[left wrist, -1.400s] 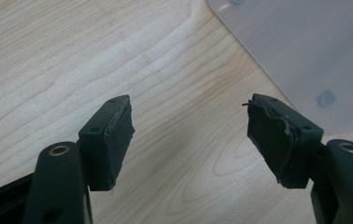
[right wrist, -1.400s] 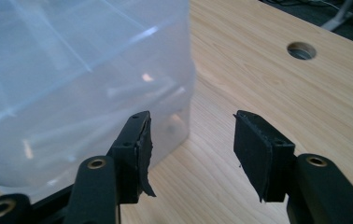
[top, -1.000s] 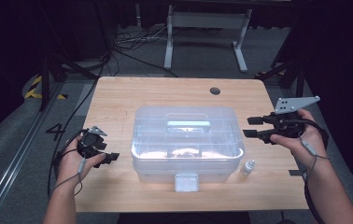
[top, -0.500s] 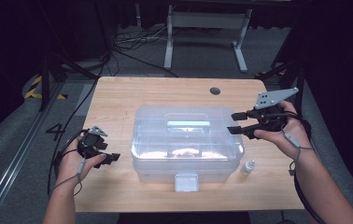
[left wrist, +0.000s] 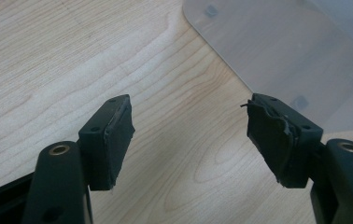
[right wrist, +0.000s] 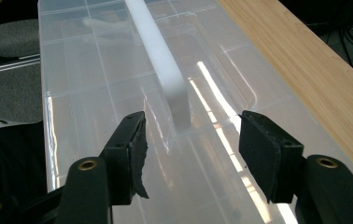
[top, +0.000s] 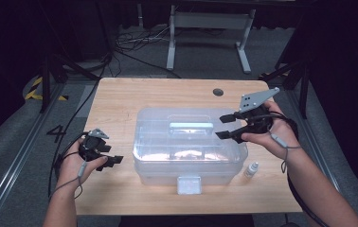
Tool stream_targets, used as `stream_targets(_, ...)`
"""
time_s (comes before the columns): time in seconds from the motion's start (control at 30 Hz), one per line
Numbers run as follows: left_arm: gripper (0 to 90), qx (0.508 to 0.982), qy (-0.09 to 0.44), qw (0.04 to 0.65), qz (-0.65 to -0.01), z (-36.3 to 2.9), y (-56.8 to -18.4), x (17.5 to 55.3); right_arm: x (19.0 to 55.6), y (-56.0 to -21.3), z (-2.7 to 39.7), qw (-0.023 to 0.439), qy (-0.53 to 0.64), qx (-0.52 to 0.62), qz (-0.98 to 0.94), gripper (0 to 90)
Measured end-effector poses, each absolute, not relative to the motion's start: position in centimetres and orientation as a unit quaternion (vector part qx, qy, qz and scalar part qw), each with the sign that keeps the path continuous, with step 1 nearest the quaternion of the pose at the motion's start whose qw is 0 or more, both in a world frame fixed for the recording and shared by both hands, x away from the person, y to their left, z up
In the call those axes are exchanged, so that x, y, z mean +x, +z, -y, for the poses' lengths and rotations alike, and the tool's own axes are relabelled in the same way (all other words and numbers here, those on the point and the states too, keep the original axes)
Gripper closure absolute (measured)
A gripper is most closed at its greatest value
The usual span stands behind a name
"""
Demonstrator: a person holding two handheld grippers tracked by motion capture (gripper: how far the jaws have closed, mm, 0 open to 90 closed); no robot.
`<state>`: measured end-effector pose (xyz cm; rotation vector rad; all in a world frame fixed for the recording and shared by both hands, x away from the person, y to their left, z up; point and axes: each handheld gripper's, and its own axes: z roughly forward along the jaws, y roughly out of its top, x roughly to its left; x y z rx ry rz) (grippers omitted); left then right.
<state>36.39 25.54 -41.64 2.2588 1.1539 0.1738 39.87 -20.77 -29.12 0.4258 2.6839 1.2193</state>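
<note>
A clear plastic box [top: 189, 149] with a white handle [top: 191, 126] on its lid stands mid-table. My right gripper [top: 224, 126] hovers over the box's right end, pointing left at the handle. Its jaws have just been opening and stand open with nothing between them. In the right gripper view the handle [right wrist: 160, 60] runs away from the gap of the right gripper [right wrist: 191, 140] across the lid [right wrist: 95, 70]. My left gripper [top: 112, 161] rests open near the table, left of the box. In the left gripper view the left gripper [left wrist: 188, 135] faces bare wood, with the box's corner [left wrist: 296, 56] ahead.
A small white bottle [top: 251, 169] stands on the wooden table [top: 120, 99] by the box's front right corner. A latch tab [top: 189, 184] sticks out from the box's front. A round grommet hole [top: 218, 91] sits near the far edge. Cables and a metal stand lie beyond.
My right gripper has moved left from beside the box to above its right end, and its jaws look slightly wider. The left gripper has stayed put.
</note>
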Motion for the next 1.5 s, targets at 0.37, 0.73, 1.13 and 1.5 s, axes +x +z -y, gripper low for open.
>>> stream_targets(0.37, 26.0, 0.841, 0.071, 0.315, -0.434, -25.9, -41.6, 36.5, 40.6, -29.7, 18.3, 0.076, 0.390, 0.124, -0.909, 43.0)
stream_targets(0.73, 25.8, 0.845, 0.078, 0.318, -0.422, -25.5, -41.6, 36.6, 41.1, -30.0, 16.2, 0.079, 0.370, 0.102, -0.920, 51.2)
stream_targets(1.13, 32.8, 0.852, 0.079, 0.306, -0.417, -25.3, -41.2, 36.4, 40.8, -29.7, 15.0, 0.102, 0.346, 0.083, -0.929, 66.0)
stream_targets(1.5, 33.5, 0.849, 0.083, 0.309, -0.421, -25.4, -41.0, 36.3, 40.1, -28.9, 14.9, 0.116, 0.346, 0.071, -0.928, 75.1)
